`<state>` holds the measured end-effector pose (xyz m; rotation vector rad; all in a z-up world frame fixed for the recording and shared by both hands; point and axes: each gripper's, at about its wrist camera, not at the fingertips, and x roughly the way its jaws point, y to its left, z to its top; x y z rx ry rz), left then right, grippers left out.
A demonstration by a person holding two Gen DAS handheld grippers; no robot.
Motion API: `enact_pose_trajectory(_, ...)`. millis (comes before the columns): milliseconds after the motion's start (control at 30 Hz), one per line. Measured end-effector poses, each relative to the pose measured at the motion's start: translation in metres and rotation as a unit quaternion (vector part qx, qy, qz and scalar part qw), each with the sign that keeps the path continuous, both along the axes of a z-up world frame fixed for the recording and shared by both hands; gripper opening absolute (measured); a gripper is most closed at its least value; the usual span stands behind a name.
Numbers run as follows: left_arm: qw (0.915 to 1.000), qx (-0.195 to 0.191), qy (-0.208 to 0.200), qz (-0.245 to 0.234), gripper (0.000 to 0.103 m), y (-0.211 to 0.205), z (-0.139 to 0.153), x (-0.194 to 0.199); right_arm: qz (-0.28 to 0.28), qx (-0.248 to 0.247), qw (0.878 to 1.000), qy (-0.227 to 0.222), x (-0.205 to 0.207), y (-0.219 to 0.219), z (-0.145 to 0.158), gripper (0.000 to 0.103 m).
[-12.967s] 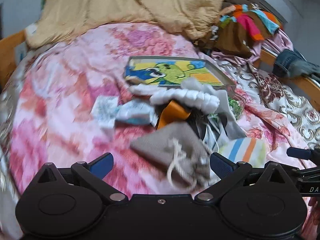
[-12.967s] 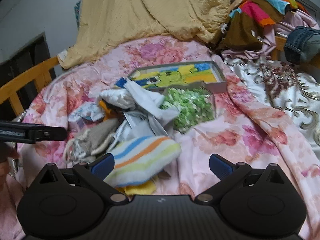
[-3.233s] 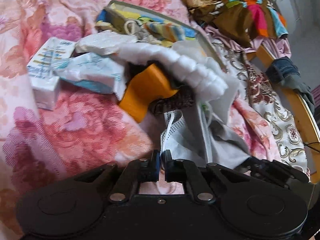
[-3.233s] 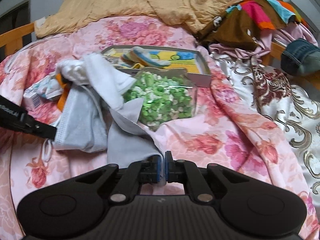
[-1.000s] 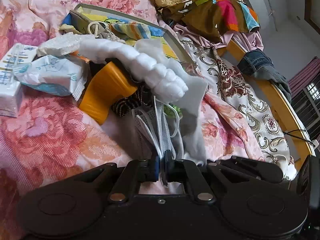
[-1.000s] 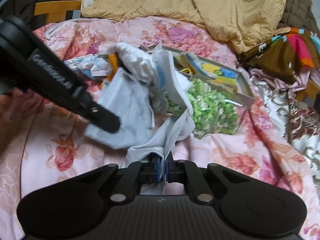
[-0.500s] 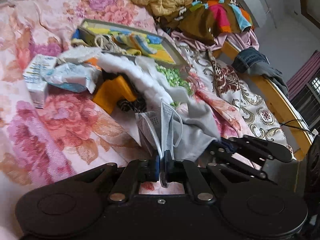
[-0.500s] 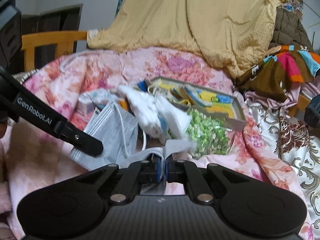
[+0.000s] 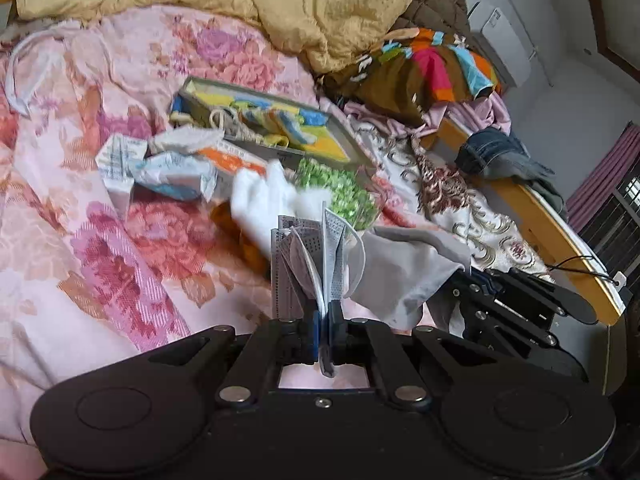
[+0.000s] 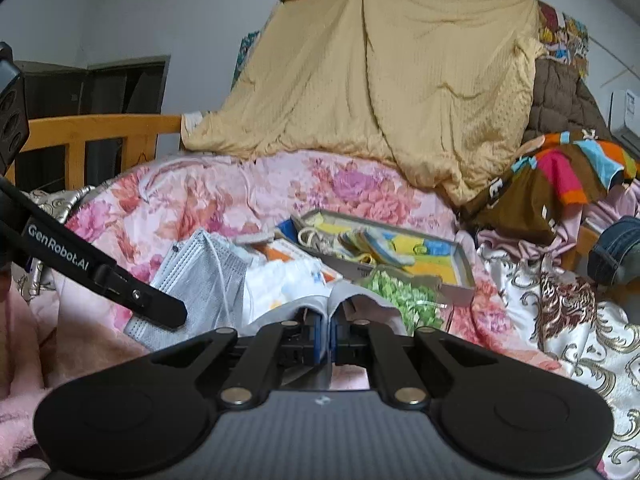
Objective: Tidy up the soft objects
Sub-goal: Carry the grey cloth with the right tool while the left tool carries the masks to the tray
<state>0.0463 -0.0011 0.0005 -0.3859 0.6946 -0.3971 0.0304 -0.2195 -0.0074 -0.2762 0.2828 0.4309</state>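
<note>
My left gripper (image 9: 323, 320) is shut on a stack of grey face masks (image 9: 308, 256), lifted above the bed; the masks also show in the right wrist view (image 10: 200, 280). My right gripper (image 10: 328, 332) is shut on a grey cloth (image 10: 352, 296), seen in the left wrist view (image 9: 400, 272) hanging from the right gripper (image 9: 472, 284). Behind lie a white fluffy item (image 9: 264, 200), a green bag (image 9: 340, 188), tissue packs (image 9: 172, 172) and a shallow box (image 9: 340, 136) holding a striped cloth and a drawstring pouch.
A floral pink bedspread (image 9: 120, 240) covers the bed. A yellow blanket (image 10: 380, 80) is piled at the back, colourful clothes (image 9: 436, 64) and jeans (image 9: 500, 156) at the right. A wooden bed rail (image 9: 560, 232) runs along the right edge.
Both grippers have lifted and pulled back with the masks and the grey cloth, drawing them clear of the pile. The white fluffy item has dropped back onto the bed.
</note>
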Motion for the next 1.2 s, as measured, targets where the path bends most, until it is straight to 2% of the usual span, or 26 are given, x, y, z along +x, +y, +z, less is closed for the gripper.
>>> enact_pose_trajectory(133, 0.9997, -0.014, -0.019, 0.000, 0.003, 0.002, 0.010, -0.004, 0.000, 0.013, 1.000, -0.019, -0.004, -0.003, 0.003, 0.005)
enact_pose_trajectory(300, 0.9987, -0.046, -0.021, 0.005, 0.003, 0.010, 0.021, 0.003, -0.006, 0.029, 0.998, -0.048, -0.006, -0.007, 0.009, 0.005)
enact_pose_trajectory(500, 0.9986, -0.029, -0.043, 0.007, 0.004, 0.015, 0.041, 0.035, -0.005, 0.036, 0.998, -0.048, 0.019, -0.006, 0.021, 0.005)
enact_pose_trajectory(733, 0.9956, -0.021, -0.087, 0.027, 0.004, 0.026, 0.059, 0.116, -0.012, 0.052, 0.998, -0.025, 0.086, 0.001, 0.028, 0.005)
enact_pose_trajectory(933, 0.9917, -0.015, -0.112, 0.061, 0.004, 0.035, 0.052, 0.206, -0.016, 0.042, 0.999, -0.019, 0.159, 0.023, 0.033, 0.005)
enact_pose_trajectory(1067, 0.9932, -0.016, -0.094, 0.066, 0.004, 0.040, 0.037, 0.265, -0.020, 0.034, 0.999, -0.015, 0.207, 0.039, 0.037, 0.005)
enact_pose_trajectory(1200, 0.9952, -0.019, -0.067, 0.069, 0.004, 0.051, 0.017, 0.304, -0.028, 0.034, 0.999, -0.007, 0.258, 0.055, 0.038, 0.005)
